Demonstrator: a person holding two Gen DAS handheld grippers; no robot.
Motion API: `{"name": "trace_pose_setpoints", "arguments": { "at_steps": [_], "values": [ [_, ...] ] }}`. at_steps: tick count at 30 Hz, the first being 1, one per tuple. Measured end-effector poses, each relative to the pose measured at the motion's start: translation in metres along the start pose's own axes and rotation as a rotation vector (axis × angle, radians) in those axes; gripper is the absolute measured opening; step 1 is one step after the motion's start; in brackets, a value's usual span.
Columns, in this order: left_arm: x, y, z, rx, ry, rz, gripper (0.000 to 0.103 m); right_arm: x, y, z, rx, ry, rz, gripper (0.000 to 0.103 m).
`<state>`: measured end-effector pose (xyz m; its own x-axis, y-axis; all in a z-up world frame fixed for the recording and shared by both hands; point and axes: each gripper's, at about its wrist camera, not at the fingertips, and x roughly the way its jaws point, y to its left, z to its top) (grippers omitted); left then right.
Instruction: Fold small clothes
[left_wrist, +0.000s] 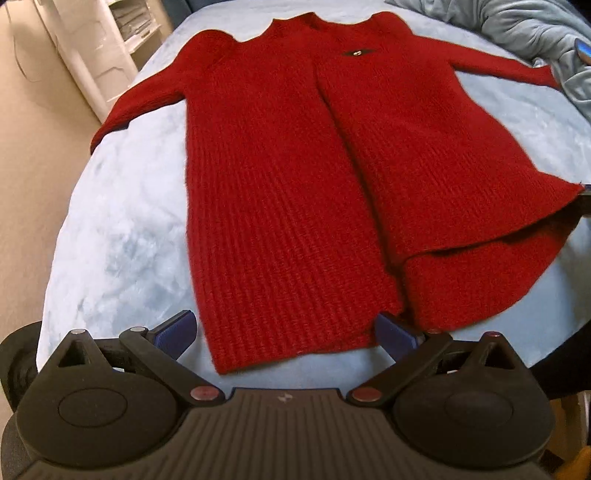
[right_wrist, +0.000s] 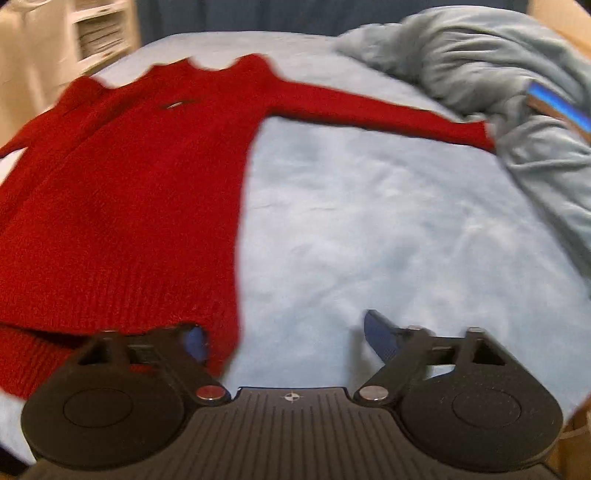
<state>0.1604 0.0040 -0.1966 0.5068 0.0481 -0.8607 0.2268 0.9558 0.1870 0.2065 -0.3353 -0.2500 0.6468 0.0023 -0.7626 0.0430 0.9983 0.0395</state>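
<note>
Two grippers hover at the hem of the red cardigan (left_wrist: 288, 177), spread flat on the blue blanket (left_wrist: 122, 229). My left gripper (left_wrist: 286, 332) gapes wide, straddling the six-o'clock hem corner; my right gripper (right_wrist: 284, 338) looks open in its blurred view, its pad at the nine-o'clock corner. I should pinch both corners evenly before lifting toward twelve o'clock.

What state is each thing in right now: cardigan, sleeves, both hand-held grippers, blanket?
Red cardigan: spread flat on the bed, unfolded.
Sleeves: stretched out sideways.
Left hand-held gripper: open, straddling the hem.
Right hand-held gripper: open in view, at the hem corner.
Grey blanket: bunched up.
</note>
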Motion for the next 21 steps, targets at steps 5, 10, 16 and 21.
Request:
{"name": "trace_pose_setpoints", "arguments": {
  "at_steps": [5, 10, 16, 21],
  "values": [
    [0.003, 0.019, -0.002, -0.038, 0.015, 0.031, 0.103, -0.027, -0.049, 0.051, 0.229, -0.142, -0.129, 0.003],
    [0.005, 0.023, -0.001, -0.056, 0.017, -0.009, 0.103, -0.019, -0.092, 0.088, 0.191, -0.157, -0.23, 0.003],
    [0.008, -0.004, -0.007, 0.113, 0.004, -0.089, 0.103, 0.005, -0.096, 0.091, 0.221, -0.105, -0.236, 0.003],
    [0.021, 0.026, 0.008, -0.093, -0.006, -0.09, 0.103, 0.006, -0.093, 0.074, 0.22, -0.076, -0.229, 0.003]
  ]
}}
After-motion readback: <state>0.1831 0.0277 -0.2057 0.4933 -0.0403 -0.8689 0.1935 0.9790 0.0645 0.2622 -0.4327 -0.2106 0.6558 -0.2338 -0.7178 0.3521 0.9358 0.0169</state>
